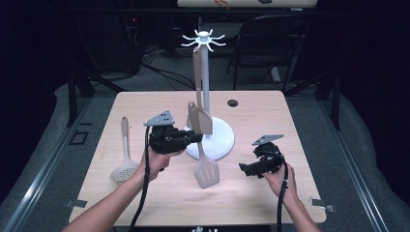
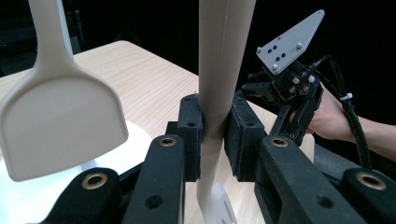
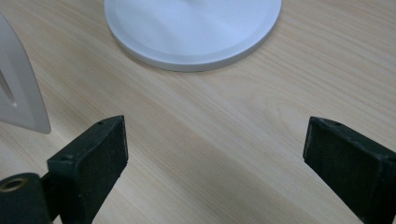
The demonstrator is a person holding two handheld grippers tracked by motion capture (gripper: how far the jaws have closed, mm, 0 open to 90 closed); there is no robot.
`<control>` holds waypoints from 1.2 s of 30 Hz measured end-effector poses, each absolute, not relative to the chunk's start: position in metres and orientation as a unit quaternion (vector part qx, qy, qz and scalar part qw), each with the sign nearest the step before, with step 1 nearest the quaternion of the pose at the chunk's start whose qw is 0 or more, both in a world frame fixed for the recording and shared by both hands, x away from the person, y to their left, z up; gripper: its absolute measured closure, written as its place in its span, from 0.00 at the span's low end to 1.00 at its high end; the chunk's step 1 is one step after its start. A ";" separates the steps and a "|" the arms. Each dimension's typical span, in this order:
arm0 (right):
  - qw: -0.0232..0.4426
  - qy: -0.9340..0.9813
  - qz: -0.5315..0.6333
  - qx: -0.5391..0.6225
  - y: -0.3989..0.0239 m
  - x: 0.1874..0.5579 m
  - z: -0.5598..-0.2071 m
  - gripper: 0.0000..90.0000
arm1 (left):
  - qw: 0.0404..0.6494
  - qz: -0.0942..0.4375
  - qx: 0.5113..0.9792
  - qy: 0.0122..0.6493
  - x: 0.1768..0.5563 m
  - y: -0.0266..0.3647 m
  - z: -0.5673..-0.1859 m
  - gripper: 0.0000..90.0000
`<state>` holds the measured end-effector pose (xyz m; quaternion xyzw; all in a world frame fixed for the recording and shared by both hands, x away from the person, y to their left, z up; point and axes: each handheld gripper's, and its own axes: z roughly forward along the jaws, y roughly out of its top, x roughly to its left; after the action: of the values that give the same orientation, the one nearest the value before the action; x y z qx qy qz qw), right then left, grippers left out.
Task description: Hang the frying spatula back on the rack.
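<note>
In the high view, the left gripper [image 1: 196, 137] is held near the middle of the table [image 1: 145, 104], beside the white stand [image 1: 205, 87] whose round base [image 1: 223, 140] rests towards the far edge. Its jaws are clamped on the handle of a slotted turner [image 1: 205, 166], the blade of which hangs just above the wood towards the near edge. The grip itself is made plain in the left gripper view, where both pads [image 2: 191, 135] are pressed against the turner's handle [image 2: 223, 70]. A solid spatula [image 1: 199, 118] is seen hanging from the hooked top of the stand; in the left gripper view its blade [image 2: 58, 126] is shown just beside the held handle, apart from it.

The right gripper [image 1: 247, 169] is held low near the right edge, well apart from the stand. In the right gripper view its jaws are seen spread wide with only bare wood between them, the base [image 3: 191, 32] lying beyond.

A perforated skimmer [image 1: 124, 162] is left flat near the left edge.
</note>
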<state>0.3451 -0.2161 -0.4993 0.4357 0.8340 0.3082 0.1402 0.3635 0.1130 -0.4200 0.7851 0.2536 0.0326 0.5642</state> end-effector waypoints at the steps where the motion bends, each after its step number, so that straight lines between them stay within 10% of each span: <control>1: 0.140 0.833 0.309 0.437 -0.216 0.345 -0.499 0.07 | 0.566 0.033 0.784 0.253 0.364 0.112 -0.419 0.86; 36: 0.152 0.830 0.310 0.439 -0.220 0.345 -0.499 0.08 | 0.556 0.064 0.799 0.219 0.390 0.091 -0.378 0.86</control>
<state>0.3452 -0.2198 -0.4986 0.4391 0.8296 0.3097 0.1520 0.3905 0.0907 -0.3779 0.7995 0.2190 0.0645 0.5557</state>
